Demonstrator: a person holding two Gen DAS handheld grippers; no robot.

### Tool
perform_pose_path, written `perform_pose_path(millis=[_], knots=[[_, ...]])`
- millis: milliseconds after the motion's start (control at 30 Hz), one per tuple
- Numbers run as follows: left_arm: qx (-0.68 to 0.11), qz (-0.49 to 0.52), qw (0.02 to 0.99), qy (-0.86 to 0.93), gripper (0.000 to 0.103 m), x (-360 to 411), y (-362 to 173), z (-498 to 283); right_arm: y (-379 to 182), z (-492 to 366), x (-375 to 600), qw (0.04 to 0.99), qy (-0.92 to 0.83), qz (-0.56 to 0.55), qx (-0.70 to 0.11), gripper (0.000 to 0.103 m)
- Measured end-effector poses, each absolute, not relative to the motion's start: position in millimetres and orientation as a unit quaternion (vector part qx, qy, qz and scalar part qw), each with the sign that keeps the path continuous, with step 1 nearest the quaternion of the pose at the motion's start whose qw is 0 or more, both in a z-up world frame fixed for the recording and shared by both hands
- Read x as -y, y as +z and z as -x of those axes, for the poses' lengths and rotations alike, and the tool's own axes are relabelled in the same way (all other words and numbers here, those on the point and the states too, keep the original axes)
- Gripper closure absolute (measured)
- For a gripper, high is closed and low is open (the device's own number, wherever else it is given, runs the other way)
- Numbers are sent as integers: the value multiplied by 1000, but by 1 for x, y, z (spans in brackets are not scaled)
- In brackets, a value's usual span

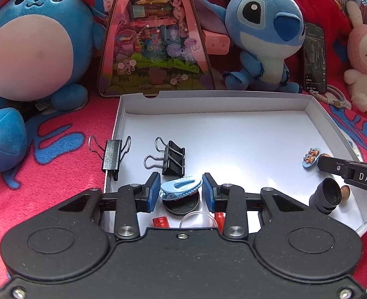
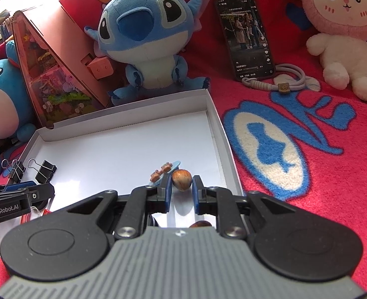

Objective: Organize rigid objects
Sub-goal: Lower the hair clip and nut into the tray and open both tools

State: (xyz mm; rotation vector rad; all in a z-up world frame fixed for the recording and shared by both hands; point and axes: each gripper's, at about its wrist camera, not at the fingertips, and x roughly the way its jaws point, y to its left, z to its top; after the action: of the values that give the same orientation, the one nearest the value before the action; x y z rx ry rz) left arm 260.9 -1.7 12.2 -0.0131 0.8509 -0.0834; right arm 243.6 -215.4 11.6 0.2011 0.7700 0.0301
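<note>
Bright daylight all round, colours punchy. Floor of the white box (image 1: pixel 233 134) blown out to near-pure glare, detail lost there. Short soft shadows under the binder clips (image 1: pixel 173 158). Heavy fisheye bending at the edges, corners dark. Focus pretty sharp overall.

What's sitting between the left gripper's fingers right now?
A light blue hair clip, resting on a dark round disc, sits between the left gripper fingers; the left wrist view shows it.
</note>
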Motion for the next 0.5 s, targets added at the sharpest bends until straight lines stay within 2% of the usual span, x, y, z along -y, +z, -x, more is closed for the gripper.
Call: perform_pose_path(millis=[333, 500], knots=[[-409, 6, 912, -39, 68, 2, 12, -260, 11, -244, 214, 922, 13, -96, -374, 81], [-408, 8, 912, -36, 61, 2, 12, -259, 12, -244, 215, 923, 13, -98, -371, 78]])
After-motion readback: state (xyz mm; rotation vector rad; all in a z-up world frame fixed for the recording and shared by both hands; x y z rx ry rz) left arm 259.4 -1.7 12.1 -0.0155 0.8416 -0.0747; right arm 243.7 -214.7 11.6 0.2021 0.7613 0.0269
